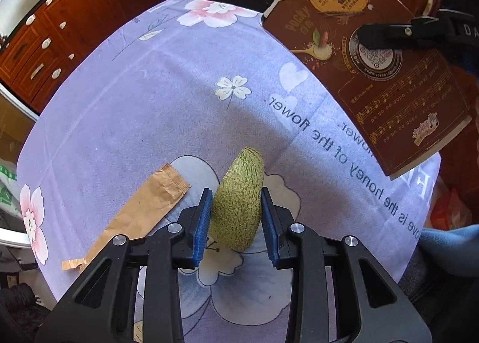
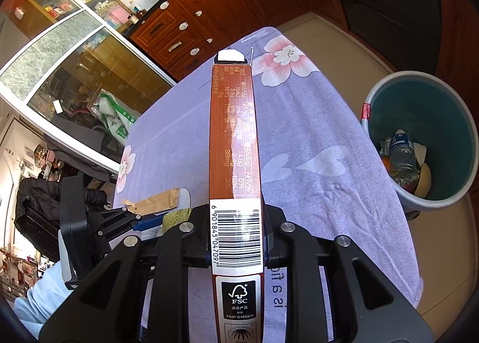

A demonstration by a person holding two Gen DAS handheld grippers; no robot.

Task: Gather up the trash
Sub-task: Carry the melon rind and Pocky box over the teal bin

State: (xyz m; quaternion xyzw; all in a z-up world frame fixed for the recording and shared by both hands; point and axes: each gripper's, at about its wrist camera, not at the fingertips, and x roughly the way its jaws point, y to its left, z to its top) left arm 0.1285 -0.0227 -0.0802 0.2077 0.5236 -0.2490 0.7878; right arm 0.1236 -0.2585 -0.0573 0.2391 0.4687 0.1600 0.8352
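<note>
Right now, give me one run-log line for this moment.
left tongs: around melon rind, pads touching | right tongs: shut on Pocky box | wrapper: on table | bin: beside table

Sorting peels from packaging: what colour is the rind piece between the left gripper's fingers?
Yellow-green, finely netted rind piece; clearest in the left wrist view.

The brown snack box (image 1: 374,52) bears the brand "Pocky" on its broad face, with a lower line reading roughly "po po po popo" beside printed music notes. Its narrow side (image 2: 235,139) carries a nutrition table with "NRV%", "14.8g", "38mg", a barcode numbered 6 901845 047097, and an "FSC" mark, code apparently "C165228". The lilac tablecloth (image 1: 143,109) is printed "is the honey of the flower."
</note>
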